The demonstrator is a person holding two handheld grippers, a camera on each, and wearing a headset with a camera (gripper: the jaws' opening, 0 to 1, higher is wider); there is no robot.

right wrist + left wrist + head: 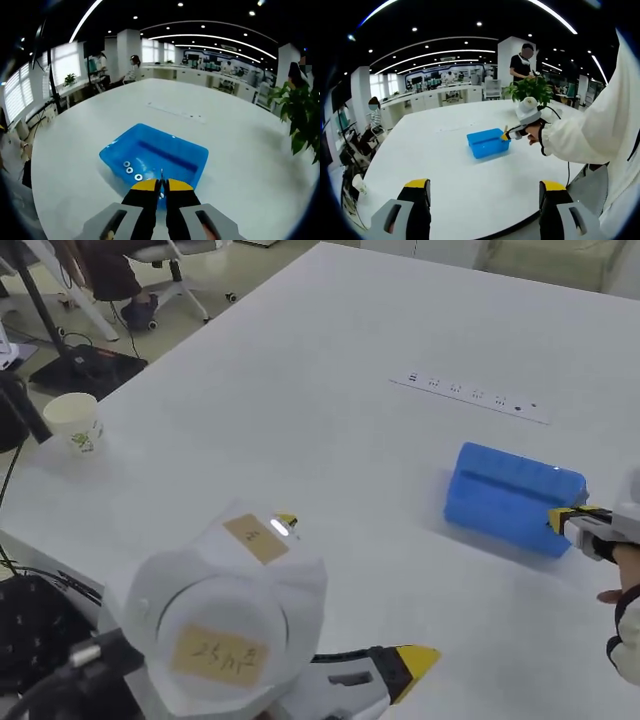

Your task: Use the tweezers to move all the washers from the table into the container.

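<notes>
So right gripper (pixel 161 186) is pinching the tweezers (pixel 161 173) over the blue container (pixel 170 159) — three washers (pixel 129 170) inside — left gripper (pixel 485 185) spread wide.

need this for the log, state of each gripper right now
Left gripper: open, holding nothing.
Right gripper: shut on the tweezers, tips over the blue container.

The container (pixel 172 150) was a shallow, rectangular, blue plastic tray, open side up, lying flat on the white worktop (pixel 240 140) well in from its edges. Three small silver washers (pixel 130 170) lay flat in a short diagonal row on its floor, near one end wall. The tweezers (pixel 161 175), thin and metallic, stuck out tip first from the closed jaws of the right gripper (pixel 161 185), their point above the container's near rim.
</notes>
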